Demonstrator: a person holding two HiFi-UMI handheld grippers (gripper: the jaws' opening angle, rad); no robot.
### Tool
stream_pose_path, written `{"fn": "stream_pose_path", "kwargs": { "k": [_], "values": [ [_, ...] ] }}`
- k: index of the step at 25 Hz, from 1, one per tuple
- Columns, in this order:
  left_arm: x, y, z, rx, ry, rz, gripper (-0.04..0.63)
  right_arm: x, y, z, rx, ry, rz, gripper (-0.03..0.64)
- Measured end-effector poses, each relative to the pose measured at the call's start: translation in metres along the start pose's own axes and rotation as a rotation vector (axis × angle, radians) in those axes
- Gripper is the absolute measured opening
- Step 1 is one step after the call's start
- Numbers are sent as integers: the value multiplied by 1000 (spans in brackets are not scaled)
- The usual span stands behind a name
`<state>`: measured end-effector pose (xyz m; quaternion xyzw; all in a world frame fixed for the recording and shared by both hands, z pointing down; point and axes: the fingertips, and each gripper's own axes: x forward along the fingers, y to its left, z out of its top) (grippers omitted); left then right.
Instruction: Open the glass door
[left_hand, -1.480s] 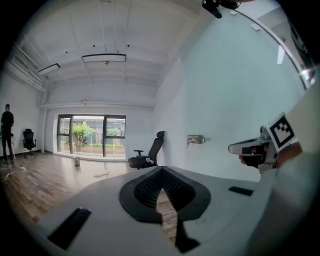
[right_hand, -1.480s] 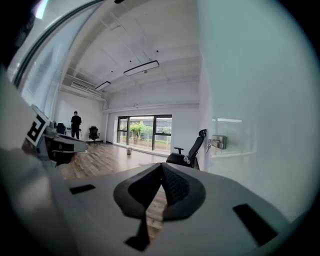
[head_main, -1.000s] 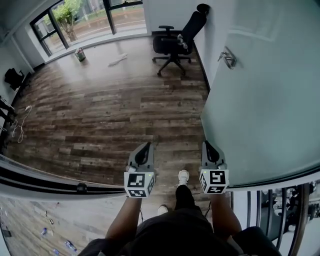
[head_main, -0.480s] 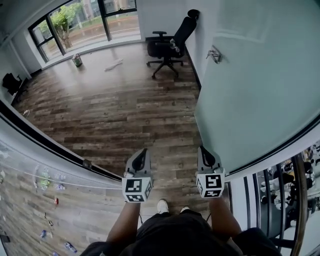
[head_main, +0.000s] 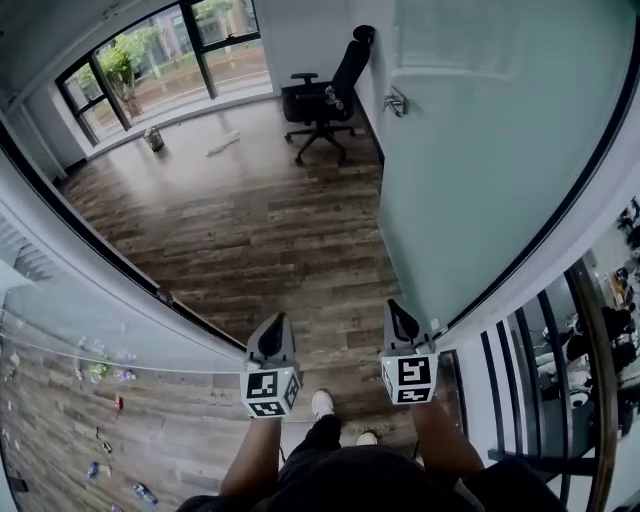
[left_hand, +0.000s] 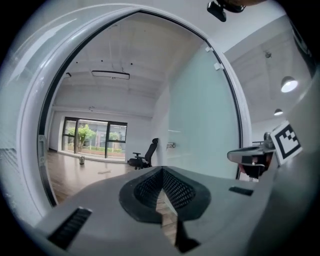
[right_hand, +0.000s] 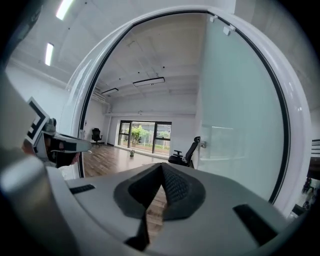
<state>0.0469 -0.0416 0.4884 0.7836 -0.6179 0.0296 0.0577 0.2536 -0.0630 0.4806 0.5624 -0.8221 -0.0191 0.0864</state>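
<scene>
At the doorway, the glass door (head_main: 480, 170) already stands open. It is a tall frosted pane swung inward, filling the right side of the opening, with its dark edge strip running down to the threshold. Its metal handle (head_main: 397, 101) sits on the far side of the pane, well away from both grippers.

Left of the door's near bottom corner, the person holds the two grippers out side by side, roughly level and pointing into the room. The right gripper (head_main: 392, 303) is the closer one, just beside that corner but not touching the glass as far as I can see. Its jaws are pressed together with nothing between them. The left gripper (head_main: 278, 318) is farther from the door, near the black frame (head_main: 100, 245) on the opposite side of the opening. Its jaws are likewise closed on nothing, and only floorboards show past the tips. Each carries its marker cube at the rear, and the person's pale shoes (head_main: 321, 403) stand just below them on the threshold.

Beyond the door, a wooden floor (head_main: 250, 220) stretches to a wide window (head_main: 160, 45) with greenery outside. A black office chair (head_main: 325, 90) is parked against the wall right by the door's far edge, just past the handle. Farther from the door, near the window, a small pail (head_main: 154, 138) sits on the boards, and a white scrap (head_main: 222, 144) (I can't tell what it is) lies between pail and chair. Behind the door, on the person's right, a dark railing (head_main: 590, 340) runs along.
</scene>
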Motion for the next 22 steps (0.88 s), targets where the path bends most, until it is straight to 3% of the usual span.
{"fn": "stream_pose_path", "kwargs": {
  "k": [9, 22],
  "values": [
    [-81, -64, -19, 21, 9, 6, 3, -93, 1, -12, 7, -25, 23, 14],
    [-135, -88, -29, 36, -12, 0, 3, -146, 36, -16, -11, -75, 64, 14]
  ]
}}
